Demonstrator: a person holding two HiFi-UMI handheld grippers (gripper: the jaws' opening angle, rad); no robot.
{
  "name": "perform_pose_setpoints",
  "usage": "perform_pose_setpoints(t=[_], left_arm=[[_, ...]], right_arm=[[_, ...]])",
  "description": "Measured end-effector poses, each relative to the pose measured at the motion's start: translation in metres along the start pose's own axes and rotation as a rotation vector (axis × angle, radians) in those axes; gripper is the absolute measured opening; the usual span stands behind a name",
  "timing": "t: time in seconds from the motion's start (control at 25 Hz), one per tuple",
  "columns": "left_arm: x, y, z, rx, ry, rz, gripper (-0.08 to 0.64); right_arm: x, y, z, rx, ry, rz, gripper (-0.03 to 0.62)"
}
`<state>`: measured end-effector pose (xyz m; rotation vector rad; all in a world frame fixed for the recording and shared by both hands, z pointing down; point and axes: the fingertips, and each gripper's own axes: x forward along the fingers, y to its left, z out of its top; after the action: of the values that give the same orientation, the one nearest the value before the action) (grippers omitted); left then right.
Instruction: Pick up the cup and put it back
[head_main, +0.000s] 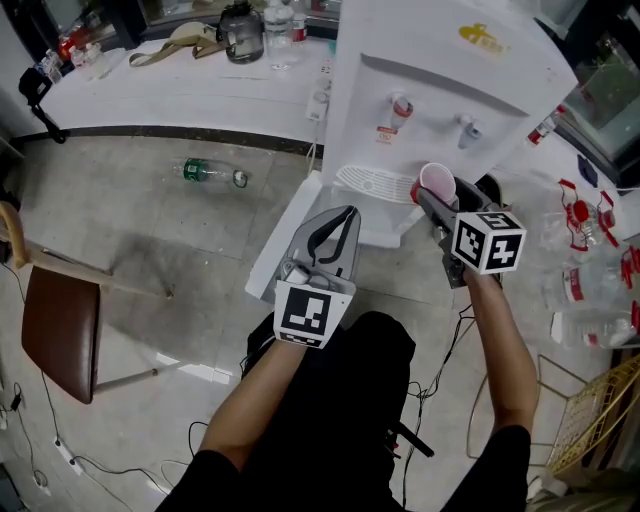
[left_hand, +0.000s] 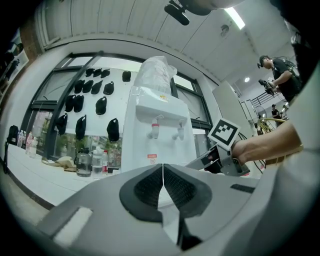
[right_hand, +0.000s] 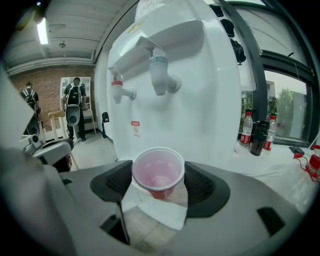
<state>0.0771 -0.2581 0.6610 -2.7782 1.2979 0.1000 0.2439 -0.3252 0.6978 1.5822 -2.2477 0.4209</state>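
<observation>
Red plastic cup (right_hand: 158, 172) sat clamped between the right gripper's (right_hand: 158, 184) jaws, pads pressed on both sides, mouth open toward that gripper's camera and inside empty. Cup was in front of the white water dispenser (head_main: 440, 85), below the taps, at the right end of the grilled drip tray (head_main: 372, 184). Couldn't tell whether the base touched the tray or hung just above it. Red tap (head_main: 400, 107) was up-left of the cup and grey tap (head_main: 467, 129) up-right in the head view. Left gripper (head_main: 343, 222) was held lower and left of the right one, jaws closed tip to tip with nothing between them, pointed at the dispenser front. Green bottle (head_main: 212, 173) lay on its side on the floor, well left of the dispenser. Brown chair (head_main: 60, 331) stood at far left.
</observation>
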Motion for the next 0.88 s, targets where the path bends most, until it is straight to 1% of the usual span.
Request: perform_pose_setpoints(t=[0.12,0.32,0.68,0.76,0.88], left_arm=[[-0.001,0.000,0.000,0.008,-0.001,-0.003,0.008],[-0.001,0.004,-0.001,-0.002,-0.005,-0.002,0.008],[-0.002,0.002,0.000,0.005,-0.020,-0.009,0.008],[-0.003,0.003,-0.001,-0.001,-0.019,-0.007,0.008],[-0.004,0.005,-0.002,0.004,-0.009,-0.003,0.008]], right_arm=[[0.007,-0.004,-0.004,0.000,0.007,-0.012,0.314],[0.014,-0.006,-0.002,0.006,-0.003,-0.022,0.314],[0.020,-0.006,-0.004,-0.002,-0.006,-0.021,0.324],[0.019,-0.007,-0.004,0.005,-0.015,-0.025,0.334],[0.011,-0.009,0.002,0.031,-0.056,-0.032,0.341]])
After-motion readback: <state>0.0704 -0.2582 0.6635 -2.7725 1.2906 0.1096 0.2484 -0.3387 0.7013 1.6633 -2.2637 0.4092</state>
